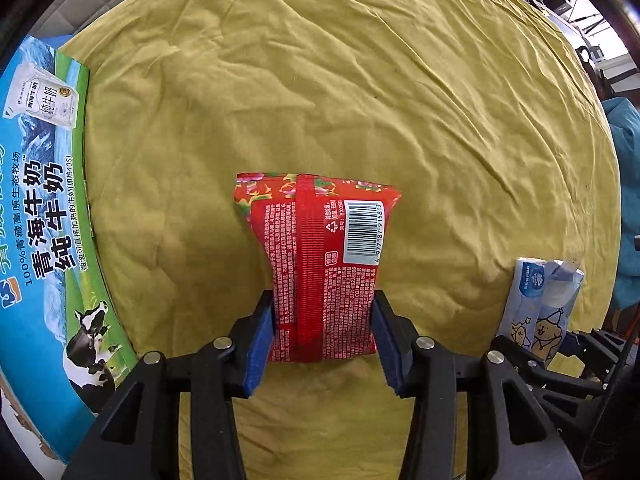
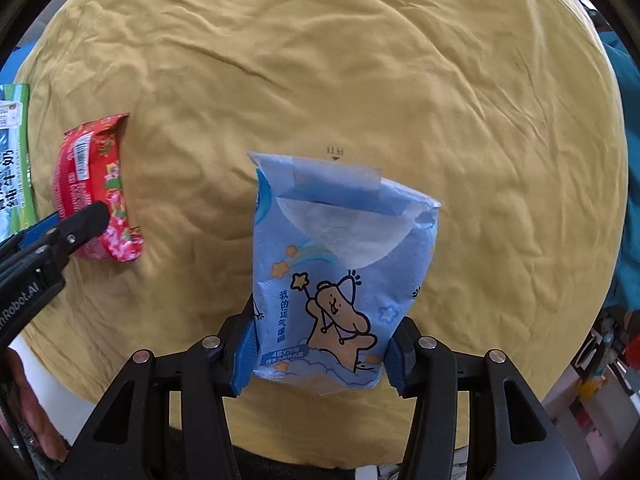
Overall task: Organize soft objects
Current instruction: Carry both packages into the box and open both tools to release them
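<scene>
- A wrinkled yellow cloth (image 1: 360,80) covers the tabletop and fills most of both wrist views.
- A milk carton box (image 1: 40,200), printed in blue and green with cows and large lettering, lies along the left edge of the cloth in the left wrist view; a strip of it also shows at the left edge of the right wrist view.
- The left claw (image 1: 324,336) points down at the cloth and holds the red packet (image 1: 316,256). Its blue pads (image 1: 260,344) press on the packet's two long sides near the lower end, pinching it into a waist.
- The red packet runs straight out from between the pads, barcode and seam side facing the camera, its flowered end farthest from the claw.
- The right claw (image 2: 320,356) holds the blue tissue pack (image 2: 340,280) in the same way, its blue pads (image 2: 246,356) squeezing the lower end from both sides.
- The blue tissue pack stands out from the claw above the cloth, with a cartoon bear and stars on its face and a clear flap across its far end.
- In the right wrist view the red packet sits well to the left of the tissue pack, gripped by the other claw's black fingers.
- A hand (image 2: 28,412) shows at the lower left edge of the right wrist view.
</scene>
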Available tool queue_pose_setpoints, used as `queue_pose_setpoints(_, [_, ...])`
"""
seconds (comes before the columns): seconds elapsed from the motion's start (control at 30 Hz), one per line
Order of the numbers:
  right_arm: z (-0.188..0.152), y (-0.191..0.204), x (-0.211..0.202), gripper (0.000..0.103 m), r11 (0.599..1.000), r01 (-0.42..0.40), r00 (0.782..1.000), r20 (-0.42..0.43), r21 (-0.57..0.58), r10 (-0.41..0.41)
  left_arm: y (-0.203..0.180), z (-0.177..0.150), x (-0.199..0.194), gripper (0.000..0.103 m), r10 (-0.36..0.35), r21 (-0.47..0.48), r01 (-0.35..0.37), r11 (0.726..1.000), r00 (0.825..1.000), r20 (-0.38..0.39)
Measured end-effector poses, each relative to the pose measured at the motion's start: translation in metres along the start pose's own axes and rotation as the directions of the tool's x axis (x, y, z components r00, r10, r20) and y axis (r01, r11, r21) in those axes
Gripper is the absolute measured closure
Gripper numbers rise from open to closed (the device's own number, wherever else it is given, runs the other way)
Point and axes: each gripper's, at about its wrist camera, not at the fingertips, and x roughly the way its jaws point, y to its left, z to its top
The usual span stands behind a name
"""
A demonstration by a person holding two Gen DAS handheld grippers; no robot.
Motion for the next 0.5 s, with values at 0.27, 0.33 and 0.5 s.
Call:
queue_pose_setpoints(0.27, [0.015,-0.009,0.013,0.046,0.998,-0.005,1.000,0.006,0.058,0.005,0.010,0.009,0.026,0.055,0.026,-0.006,-0.026,1.000,1.000,-0.007])
queue_pose_setpoints(0.33, [0.024,-0.013,0.017,0.046,0.998,-0.009,1.000,0.006,0.064,0.009,0.007,0.005,0.026,0.056,0.042,0.002,-0.042,0.999,0.999,0.013])
queue_pose_setpoints(0.5, [0.031,-0.014,0.015,0.054,0.997,-0.018,0.999,0.030,0.071,0.016,-0.012,-0.010,0.022,0.059,0.049,0.001,-0.050,0.999,0.998,0.044])
